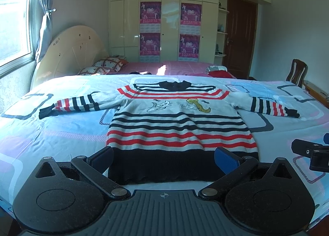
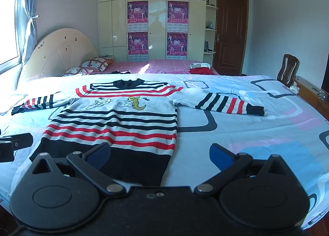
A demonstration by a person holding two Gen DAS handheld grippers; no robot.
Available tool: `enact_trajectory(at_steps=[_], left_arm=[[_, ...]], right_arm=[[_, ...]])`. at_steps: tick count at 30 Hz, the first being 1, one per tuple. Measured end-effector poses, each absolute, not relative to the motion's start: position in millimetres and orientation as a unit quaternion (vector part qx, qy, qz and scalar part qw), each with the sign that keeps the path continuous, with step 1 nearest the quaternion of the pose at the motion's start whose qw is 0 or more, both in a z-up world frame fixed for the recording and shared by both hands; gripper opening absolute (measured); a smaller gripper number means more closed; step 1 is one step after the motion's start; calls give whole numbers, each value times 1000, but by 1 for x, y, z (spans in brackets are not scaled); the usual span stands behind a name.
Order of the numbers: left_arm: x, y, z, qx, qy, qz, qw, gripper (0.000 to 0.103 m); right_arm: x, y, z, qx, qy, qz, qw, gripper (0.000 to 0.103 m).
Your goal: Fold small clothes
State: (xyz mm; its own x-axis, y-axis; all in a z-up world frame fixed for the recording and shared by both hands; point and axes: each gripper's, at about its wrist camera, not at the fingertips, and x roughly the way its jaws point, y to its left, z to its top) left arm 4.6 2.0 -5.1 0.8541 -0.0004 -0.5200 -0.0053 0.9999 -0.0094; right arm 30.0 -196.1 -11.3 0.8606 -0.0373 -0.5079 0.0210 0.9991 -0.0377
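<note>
A small striped sweater (image 1: 176, 124), white with red and dark navy bands and a cat picture on the chest, lies flat on the bed with both sleeves spread out. It also shows in the right wrist view (image 2: 115, 124). My left gripper (image 1: 163, 158) is open and empty just above the sweater's dark hem. My right gripper (image 2: 160, 156) is open and empty, by the hem's right corner. The right gripper shows at the edge of the left wrist view (image 1: 312, 153), and the left gripper at the edge of the right wrist view (image 2: 14, 143).
The bed cover (image 1: 61, 133) is pale blue with grey and pink shapes. Behind lie a pink sheet, two pillows (image 1: 107, 66) and a pile of red and striped clothes (image 1: 218, 70). A wooden chair (image 2: 287, 70) stands at the right, a wardrobe and door at the back.
</note>
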Motion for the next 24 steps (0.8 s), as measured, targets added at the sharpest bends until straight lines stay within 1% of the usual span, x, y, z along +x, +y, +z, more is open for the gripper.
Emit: enact_trajectory(at_steps=[24], left_arm=[[4,1,-5,-6,271,1,963,103]], right_arm=[[30,-195,-11,-15,265,-15,964,103]])
